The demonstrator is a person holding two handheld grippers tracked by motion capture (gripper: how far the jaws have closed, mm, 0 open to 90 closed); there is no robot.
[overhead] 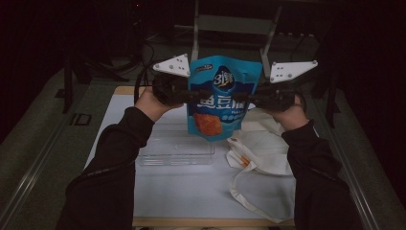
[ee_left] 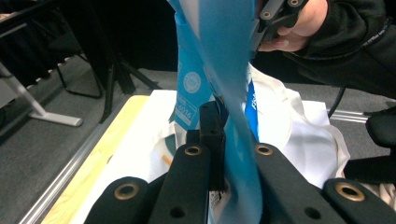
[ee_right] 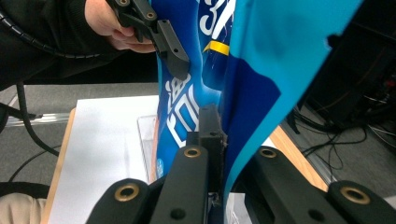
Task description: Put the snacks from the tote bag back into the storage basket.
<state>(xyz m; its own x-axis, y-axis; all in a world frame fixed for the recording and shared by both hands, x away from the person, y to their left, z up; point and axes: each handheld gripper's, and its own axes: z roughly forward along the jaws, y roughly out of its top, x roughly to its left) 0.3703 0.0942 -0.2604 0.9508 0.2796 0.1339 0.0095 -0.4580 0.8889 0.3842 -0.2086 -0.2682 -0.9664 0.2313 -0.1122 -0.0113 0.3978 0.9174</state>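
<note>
A blue snack pouch [overhead: 223, 98] with white lettering and an orange picture hangs upright in the air above the table. My left gripper [overhead: 195, 96] is shut on the pouch's left edge and my right gripper [overhead: 250, 99] is shut on its right edge, both level with its middle. In the left gripper view the black jaws [ee_left: 229, 140] pinch the blue film [ee_left: 219, 51], and the other gripper [ee_left: 271, 18] grips the far edge. In the right gripper view the jaws [ee_right: 229, 140] clamp the pouch [ee_right: 280, 70], with the left gripper [ee_right: 166, 42] beyond it.
A clear plastic tray [overhead: 174, 148] lies on the white mat [overhead: 191, 191] just below the pouch. A white cloth tote bag [overhead: 263, 148] with long handles sprawls to the right. A metal frame [overhead: 230, 24] stands behind the table, and dark floor surrounds it.
</note>
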